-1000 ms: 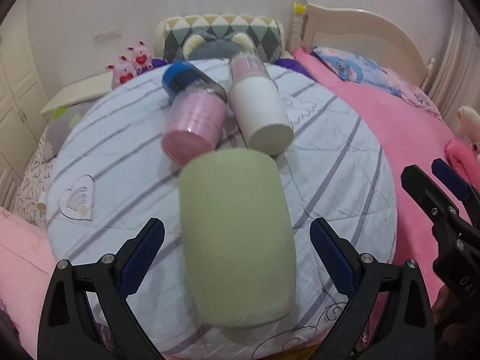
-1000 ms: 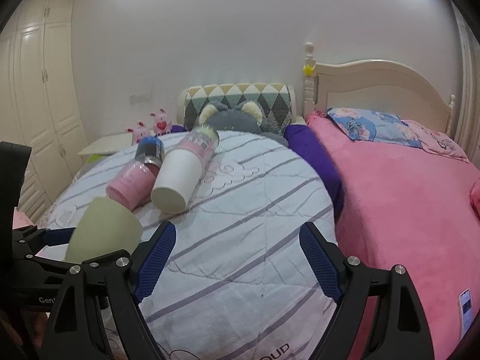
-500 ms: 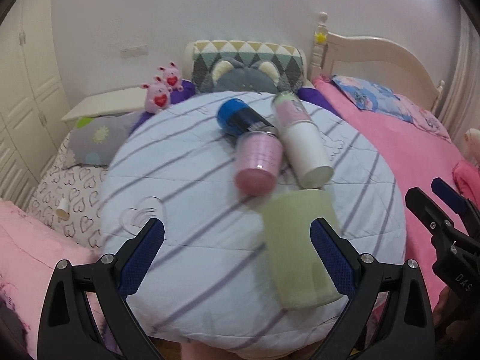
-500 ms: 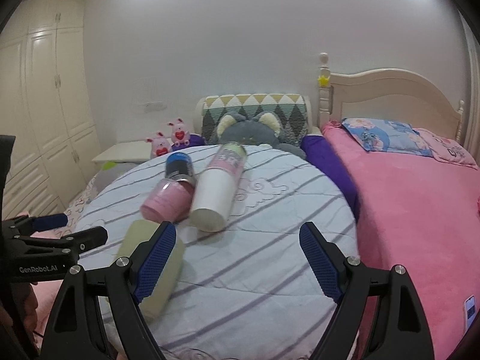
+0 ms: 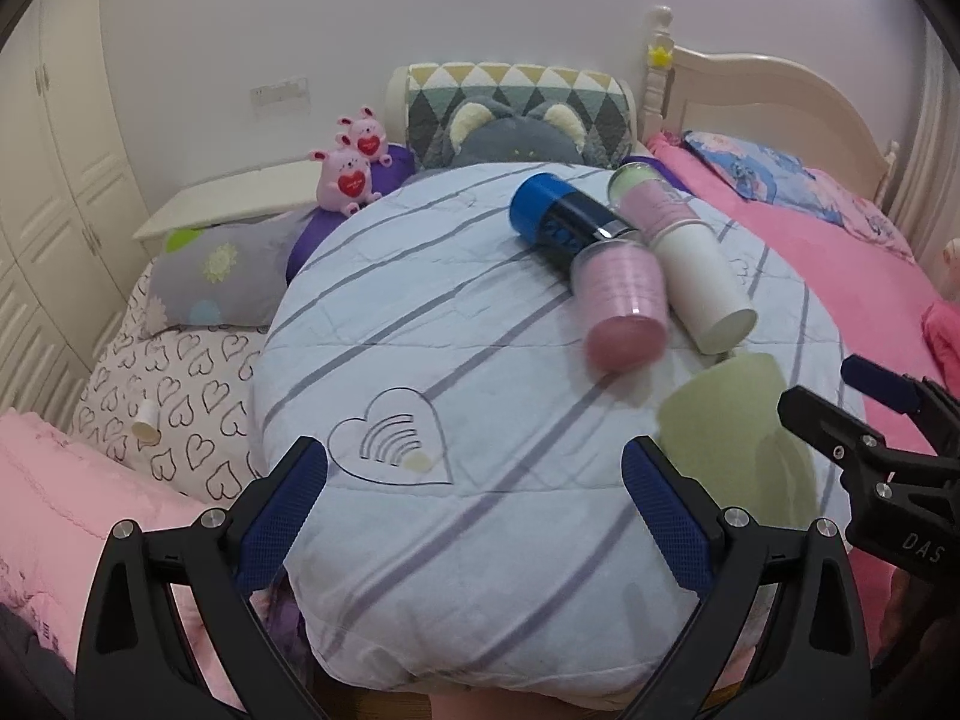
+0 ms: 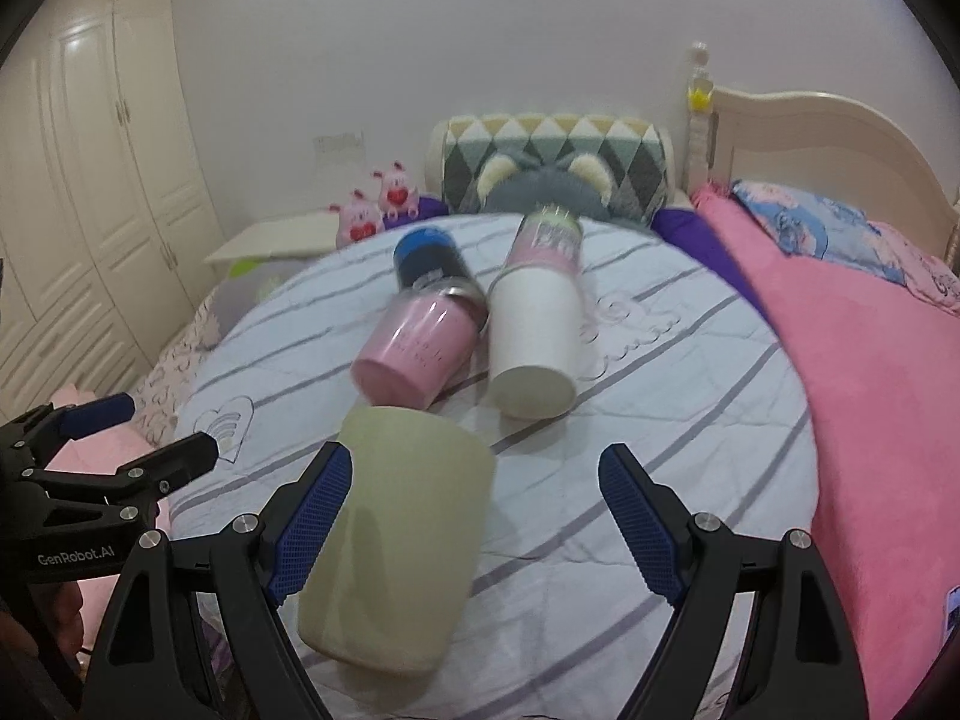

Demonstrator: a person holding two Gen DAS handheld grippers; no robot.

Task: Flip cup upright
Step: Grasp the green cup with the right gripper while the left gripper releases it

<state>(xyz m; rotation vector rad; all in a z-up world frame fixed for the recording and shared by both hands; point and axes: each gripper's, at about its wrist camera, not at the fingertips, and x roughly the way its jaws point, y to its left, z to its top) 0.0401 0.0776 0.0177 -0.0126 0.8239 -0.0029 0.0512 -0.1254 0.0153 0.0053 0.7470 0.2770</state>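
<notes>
Green cup [image 6: 396, 540] lay on its side on the striped round cushion [image 5: 420, 360], near the front edge, closed base toward the right wrist camera, mouth pointing away toward the other cups; not upright, so the flip looked not yet done. Right gripper [image 6: 474, 516] was spread wide, empty, its left pad beside the cup's near flank and the cup sitting partly between the jaws, probably lined up to clamp the body before tipping it up. Left gripper [image 5: 474, 516] was also wide and empty, aimed at bare cushion by the heart print [image 5: 390, 444], well clear of the cup, likely parked out of the way. Behind the green cup lay a pink cup [image 6: 414, 354], a white-and-pink tumbler [image 6: 534, 342] and a blue-capped bottle [image 6: 432, 267], all on their sides and bunched close together; contact between them couldn't be told for sure. Right wrist view showed the whole green cup and the pad's position against it; left wrist view caught only the cup's far end at its right edge, partly hidden by the other gripper, but showed the heart-print sheet [image 5: 180, 396] and a small paper cup [image 5: 145, 425] down left of the cushion.
</notes>
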